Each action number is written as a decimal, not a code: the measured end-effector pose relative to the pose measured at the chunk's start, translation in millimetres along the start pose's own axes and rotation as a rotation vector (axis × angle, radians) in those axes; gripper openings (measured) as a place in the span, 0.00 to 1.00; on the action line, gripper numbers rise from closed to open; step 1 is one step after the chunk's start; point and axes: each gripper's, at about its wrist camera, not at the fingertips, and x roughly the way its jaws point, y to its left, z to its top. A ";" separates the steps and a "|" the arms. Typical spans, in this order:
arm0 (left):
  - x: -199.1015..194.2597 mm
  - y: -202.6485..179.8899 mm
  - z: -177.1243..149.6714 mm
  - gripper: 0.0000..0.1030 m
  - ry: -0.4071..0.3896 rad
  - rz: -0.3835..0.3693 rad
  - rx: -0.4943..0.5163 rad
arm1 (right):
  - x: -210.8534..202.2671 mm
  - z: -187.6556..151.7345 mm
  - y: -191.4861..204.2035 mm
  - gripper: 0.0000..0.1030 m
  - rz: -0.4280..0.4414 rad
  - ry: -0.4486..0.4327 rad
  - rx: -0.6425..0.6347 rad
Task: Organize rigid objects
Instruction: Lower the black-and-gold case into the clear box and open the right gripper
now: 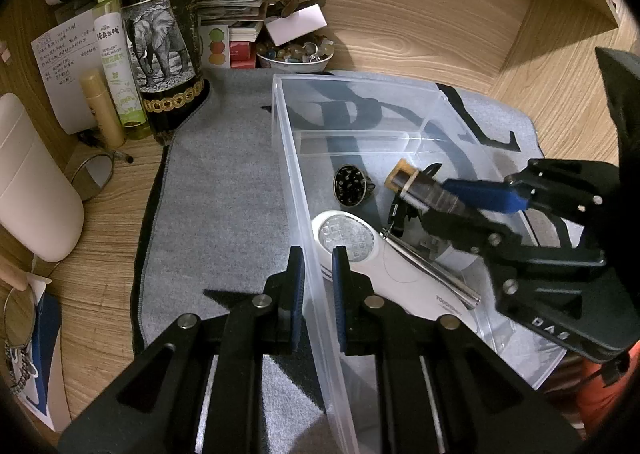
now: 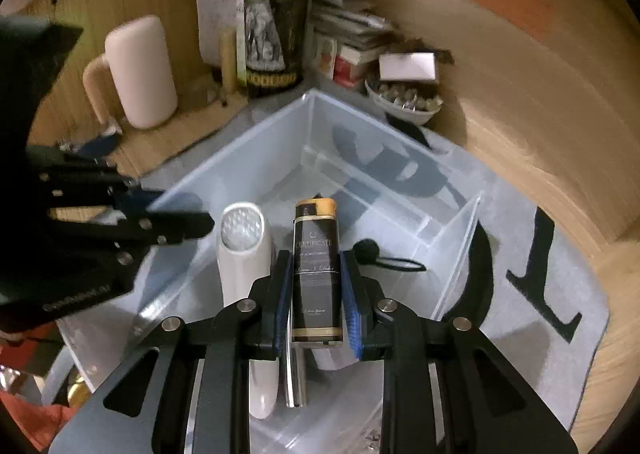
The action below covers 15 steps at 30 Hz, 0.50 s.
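Observation:
A clear plastic bin [image 1: 288,158] [image 2: 256,158] stands on a grey mat. My left gripper [image 1: 318,282] is shut on the bin's left wall. My right gripper [image 2: 316,294] [image 1: 452,194] is shut on a dark scroll tube with a tan cap [image 2: 317,270] [image 1: 424,190] and holds it over the bin's inside. In the bin lie a white handheld device with a round lens [image 1: 360,250] [image 2: 244,254], a silver metal bar [image 1: 432,270], a round dark brooch [image 1: 350,186] and a small black clip [image 2: 384,258].
A dark wine bottle [image 1: 160,38] [image 2: 274,26], a green spray bottle [image 1: 116,54], a cream tube [image 1: 102,106], a white jug [image 2: 140,70], a bowl of stones [image 1: 296,54] [image 2: 404,102] and stacked papers crowd the desk's back corner. Wooden walls close in behind.

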 end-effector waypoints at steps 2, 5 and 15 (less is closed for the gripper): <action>0.0 -0.1 -0.1 0.12 0.000 0.001 0.001 | 2.1 -1.8 0.8 0.21 0.003 0.015 -0.005; 0.0 0.2 0.0 0.12 0.000 0.001 0.000 | 4.5 -3.2 2.5 0.21 0.000 0.027 -0.008; 0.0 0.2 -0.1 0.12 0.000 0.001 0.000 | -8.3 -1.2 0.1 0.34 -0.004 -0.029 0.020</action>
